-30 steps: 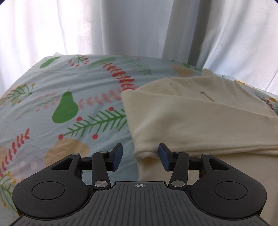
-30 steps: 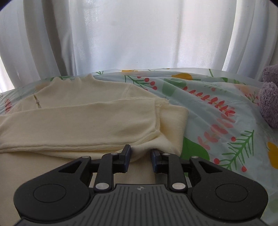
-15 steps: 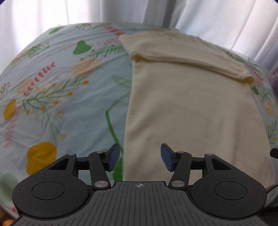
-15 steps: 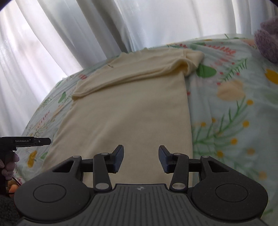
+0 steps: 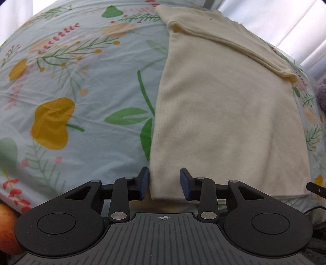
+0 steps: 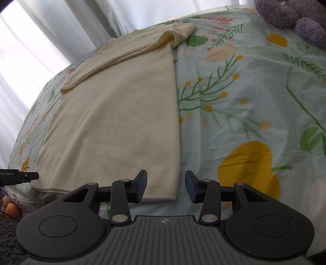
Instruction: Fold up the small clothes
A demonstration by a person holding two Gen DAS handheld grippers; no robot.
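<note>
Cream sweater (image 5: 224, 114) lies flat on the floral bedsheet (image 5: 81, 102), sleeves folded across its far end. Left gripper (image 5: 164, 186) – fingers apart – straddles the near-left hem corner; right gripper (image 6: 165, 186), also spread, straddles the near-right corner. Only the right view shows a purple plush (image 6: 295, 16) beyond the sweater.

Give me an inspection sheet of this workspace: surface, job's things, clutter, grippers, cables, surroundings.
Surface: bed sheet, pale blue with a leaf and fruit print, lightly creased.
Job's things: cream sweater lying flat, sleeves folded across its far end, hem at the near edge.
Clutter: purple plush toy at the far right; orange thing below the bed edge, unclear.
Grippers: left gripper open, jaws either side of the hem's left corner; right gripper open at the hem's right corner. Neither holds cloth.
Cables: thin dark cable, lower right of the left view.
Surroundings: white curtains behind the bed.
</note>
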